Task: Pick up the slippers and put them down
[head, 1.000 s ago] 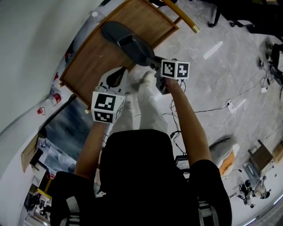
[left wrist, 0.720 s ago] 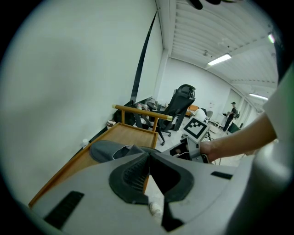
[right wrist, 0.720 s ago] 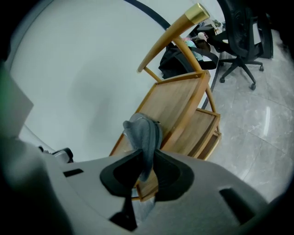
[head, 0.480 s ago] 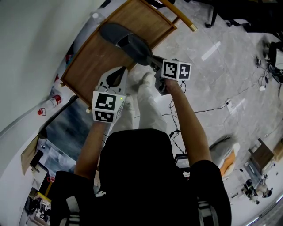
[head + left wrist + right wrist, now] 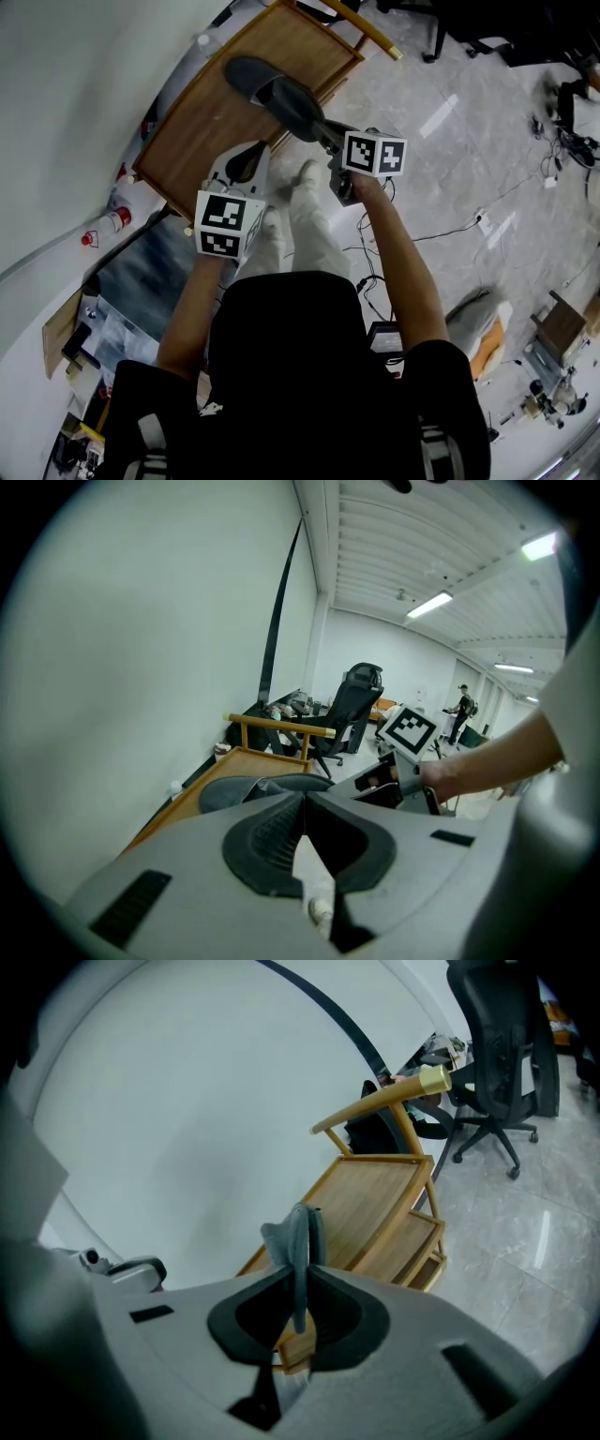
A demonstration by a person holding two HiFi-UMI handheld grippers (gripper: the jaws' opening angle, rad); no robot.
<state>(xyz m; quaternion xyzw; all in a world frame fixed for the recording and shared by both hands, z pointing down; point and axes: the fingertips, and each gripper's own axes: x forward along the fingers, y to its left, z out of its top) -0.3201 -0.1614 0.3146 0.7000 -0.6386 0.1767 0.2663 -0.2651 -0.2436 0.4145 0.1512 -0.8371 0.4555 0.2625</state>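
Right tongs [image 5: 300,1279], whose jaws have just been closing, pinch the rim of a dark grey slipper [image 5: 270,86] at its near end. The slipper's long axis runs straight on from those tongs, out over the top board of the wooden rack [image 5: 202,127], and it looks lifted clear of the board. Left tongs [image 5: 304,799] are closed on nothing at the rack's near edge, near the held end. Setting the slipper down looks like the right hand's job, lowering along that same line.
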